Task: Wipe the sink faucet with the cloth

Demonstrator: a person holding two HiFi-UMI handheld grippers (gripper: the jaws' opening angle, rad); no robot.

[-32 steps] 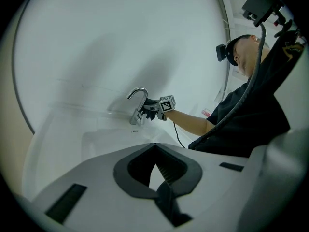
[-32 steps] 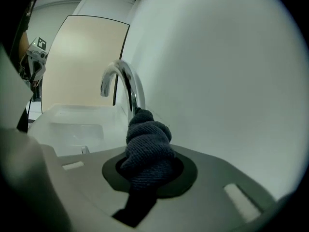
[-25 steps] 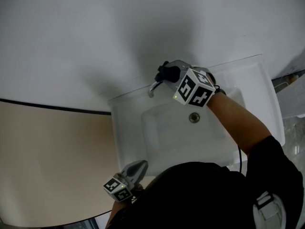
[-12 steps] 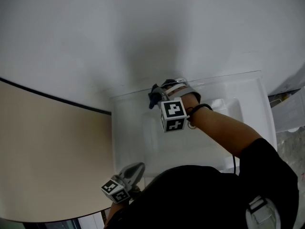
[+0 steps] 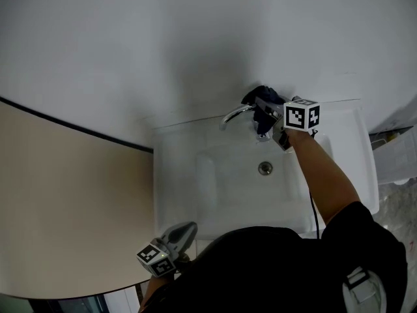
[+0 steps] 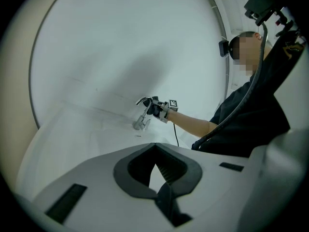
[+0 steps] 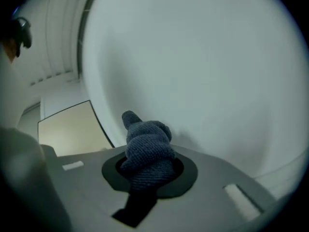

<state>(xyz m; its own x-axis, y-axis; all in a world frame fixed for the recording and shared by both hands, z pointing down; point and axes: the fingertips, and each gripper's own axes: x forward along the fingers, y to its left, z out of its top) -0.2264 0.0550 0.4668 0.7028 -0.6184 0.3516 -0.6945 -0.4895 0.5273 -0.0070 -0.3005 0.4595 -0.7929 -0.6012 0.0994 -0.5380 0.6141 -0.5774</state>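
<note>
Counting 1 white rectangular ceramic sink (image 5: 176,175), carrying 1 curved chrome faucet (image 5: 236,114) & 1 round metal drain (image 5: 265,168). Also showing 1 dark blue knitted cloth (image 5: 268,96). Working here: 2 grey two-jaw tools, i.e. left gripper (image 5: 191,227) & right gripper (image 5: 264,109), plus 1 person (image 5: 273,266) wearing a black top.

Washroom. White sink (image 5: 173,175) on plain white wall (image 5: 163,44). Shiny faucet (image 5: 234,115) at back. Round drain (image 5: 264,168) in bowl. Tan surface (image 5: 65,207) at left.
</note>
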